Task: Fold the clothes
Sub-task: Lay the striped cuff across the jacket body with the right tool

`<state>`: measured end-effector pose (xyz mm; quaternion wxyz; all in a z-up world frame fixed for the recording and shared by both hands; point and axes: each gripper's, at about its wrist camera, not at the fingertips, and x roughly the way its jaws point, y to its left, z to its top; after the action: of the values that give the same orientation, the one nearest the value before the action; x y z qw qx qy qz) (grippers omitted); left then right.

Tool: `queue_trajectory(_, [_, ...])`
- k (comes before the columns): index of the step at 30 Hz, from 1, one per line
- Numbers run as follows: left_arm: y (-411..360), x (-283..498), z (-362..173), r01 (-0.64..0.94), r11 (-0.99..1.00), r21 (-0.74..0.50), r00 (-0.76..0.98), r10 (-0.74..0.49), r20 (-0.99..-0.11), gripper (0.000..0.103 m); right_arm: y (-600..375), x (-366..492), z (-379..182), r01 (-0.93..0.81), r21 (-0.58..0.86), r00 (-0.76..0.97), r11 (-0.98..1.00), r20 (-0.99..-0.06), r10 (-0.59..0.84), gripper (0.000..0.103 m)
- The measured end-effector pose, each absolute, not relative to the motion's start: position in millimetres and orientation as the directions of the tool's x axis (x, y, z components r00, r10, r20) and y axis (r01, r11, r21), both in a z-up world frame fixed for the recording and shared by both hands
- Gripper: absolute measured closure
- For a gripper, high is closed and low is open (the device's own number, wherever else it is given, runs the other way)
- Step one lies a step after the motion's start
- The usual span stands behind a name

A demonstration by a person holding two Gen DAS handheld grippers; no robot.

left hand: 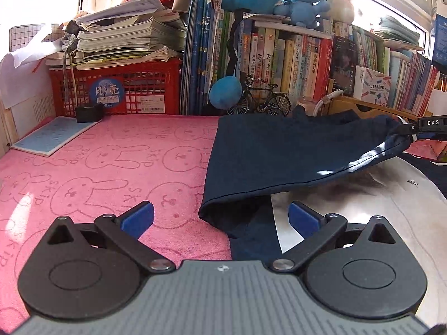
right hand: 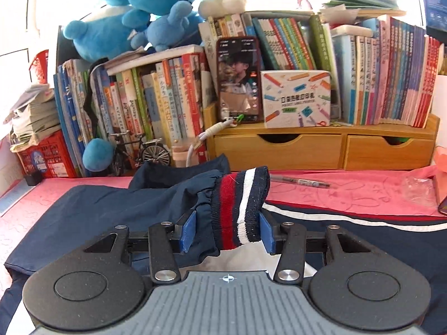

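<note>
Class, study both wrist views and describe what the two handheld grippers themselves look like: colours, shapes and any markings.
The left gripper and right gripper look alike: a grey ribbed body with a small crosshair mark, two round black discs, black link arms with silver pins, and blue pads on the fingers. In the left view, the right gripper's finger carries white letters, DAS. No cables, hands or sleeves show.

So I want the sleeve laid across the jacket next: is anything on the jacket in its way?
Nothing visible is. The right gripper holds the striped cuff of the navy sleeve lifted over the jacket. The open left gripper hovers at the near edge; the pen lies behind on the pink towel.
</note>
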<state>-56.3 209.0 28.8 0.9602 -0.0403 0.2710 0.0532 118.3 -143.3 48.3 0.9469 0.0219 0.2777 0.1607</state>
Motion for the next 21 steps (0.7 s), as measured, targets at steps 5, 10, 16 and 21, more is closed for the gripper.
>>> queue_trajectory(5, [191, -25, 14, -0.123, 0.985, 0.118, 0.822, 0.168, -0.545, 0.0, -164, 126, 29, -0.261, 0.188, 0.761, 0.947, -0.564, 0.321, 0.053])
queue_trajectory(10, [176, -8, 9, -0.022, 0.975, 0.221, 0.799, 0.15, -0.582, 0.0, -169, 128, 21, -0.237, 0.197, 0.772, 0.951, -0.556, 0.308, 0.053])
queue_trajectory(16, [161, -8, 2, 0.043, 0.932, 0.359, 0.811, 0.177, -0.557, 0.0, -182, 137, 33, -0.201, 0.194, 0.809, 0.96, -0.519, 0.275, 0.053])
queue_trajectory(21, [179, 8, 0, -0.107, 0.908, 0.404, 0.794, 0.323, -0.516, 0.0, -183, 136, 25, -0.198, 0.162, 0.804, 0.967, -0.537, 0.255, 0.053])
